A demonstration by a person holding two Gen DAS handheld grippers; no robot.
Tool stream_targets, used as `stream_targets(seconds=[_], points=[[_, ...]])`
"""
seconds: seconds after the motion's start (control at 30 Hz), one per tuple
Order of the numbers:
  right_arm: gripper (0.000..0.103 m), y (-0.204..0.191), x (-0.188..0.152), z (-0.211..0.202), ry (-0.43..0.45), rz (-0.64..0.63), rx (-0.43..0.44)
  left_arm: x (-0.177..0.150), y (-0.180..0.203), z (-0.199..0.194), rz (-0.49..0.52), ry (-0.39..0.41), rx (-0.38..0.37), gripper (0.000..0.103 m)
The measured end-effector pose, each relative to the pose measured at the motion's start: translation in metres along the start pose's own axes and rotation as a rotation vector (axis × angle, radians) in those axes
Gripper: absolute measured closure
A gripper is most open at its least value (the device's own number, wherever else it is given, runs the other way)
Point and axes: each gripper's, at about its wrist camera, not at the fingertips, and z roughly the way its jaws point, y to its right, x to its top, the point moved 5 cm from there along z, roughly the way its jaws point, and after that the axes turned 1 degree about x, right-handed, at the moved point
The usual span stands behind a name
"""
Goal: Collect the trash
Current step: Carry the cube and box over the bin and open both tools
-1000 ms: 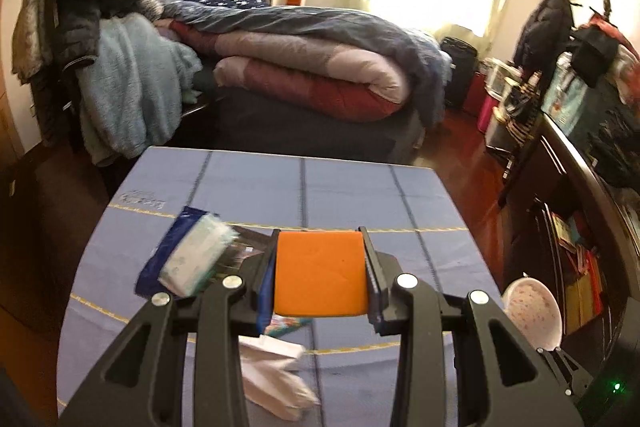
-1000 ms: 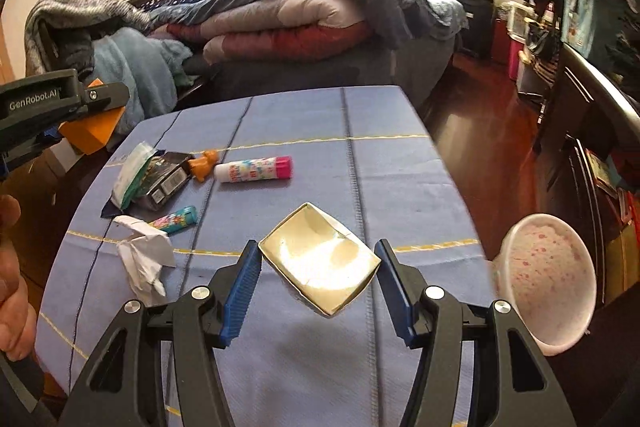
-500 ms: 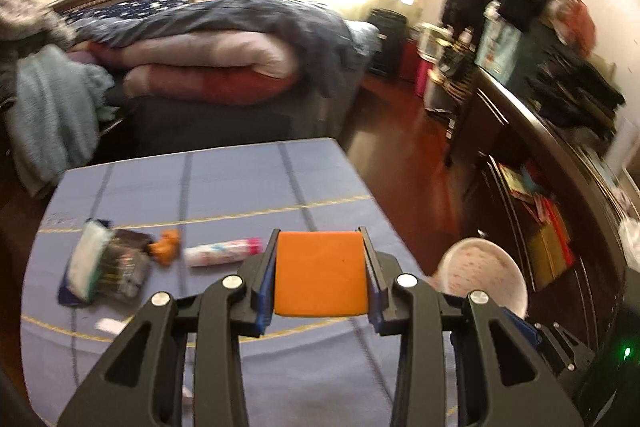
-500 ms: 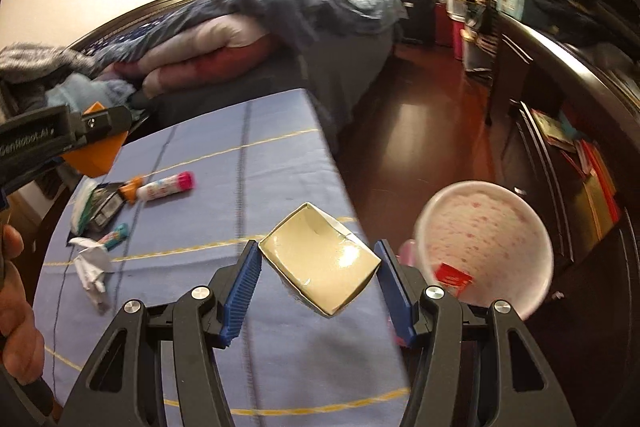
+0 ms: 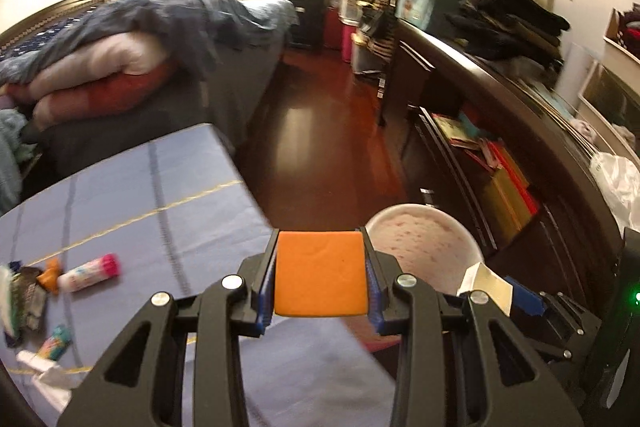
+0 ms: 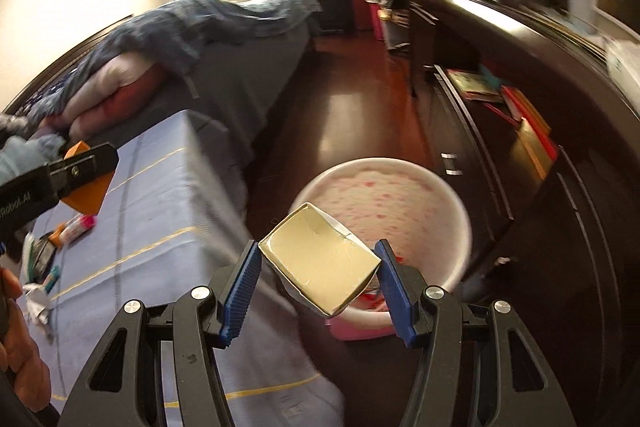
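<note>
Above the bin (image 6: 448,195), right tool (image 6: 318,273) around open box (image 6: 320,263).

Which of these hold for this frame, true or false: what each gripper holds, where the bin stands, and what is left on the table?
1. The left gripper is shut on an orange block. True.
2. The right gripper is empty. False: it holds an open cardboard box.
3. The bin stands on the table. False: it stands on the floor beside it.
4. A pink-capped tube lies on the table. True.
5. The box already lies in the bin. False: it is held above the rim.
</note>
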Motion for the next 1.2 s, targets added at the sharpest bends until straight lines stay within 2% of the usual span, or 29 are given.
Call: stream_targets(seconds=[0.13,0.37,0.73,0.77,0.83,0.87,0.93,1.0,1.2], points=[[0.045,0.025,0.003,0.009,-0.002,0.036,-0.038,0.002,0.022,0.021,0.027,-0.021,-0.062,0.066],[0.044,0.054,0.008,0.029,-0.011,0.074,-0.085,0.006,0.060,0.059,0.071,-0.043,-0.114,0.066],[0.044,0.080,0.009,0.063,-0.029,0.101,-0.142,0.016,0.095,0.108,0.092,-0.098,-0.182,0.066],[0.044,0.081,0.010,0.065,-0.030,0.101,-0.147,0.017,0.098,0.112,0.096,-0.095,-0.189,0.063],[0.044,0.083,0.011,0.070,-0.033,0.098,-0.157,0.020,0.102,0.115,0.106,-0.092,-0.201,0.045],[0.043,0.084,0.011,0.072,-0.031,0.097,-0.161,0.021,0.104,0.116,0.108,-0.090,-0.209,0.033],[0.037,0.085,0.012,0.076,-0.021,0.091,-0.168,0.025,0.104,0.116,0.101,-0.071,-0.222,0.029],[0.037,0.087,0.012,0.079,-0.019,0.090,-0.180,0.027,0.104,0.115,0.106,-0.056,-0.220,0.023],[0.036,0.083,0.009,0.080,-0.035,0.092,-0.175,0.029,0.087,0.110,0.077,-0.049,-0.178,0.022]])
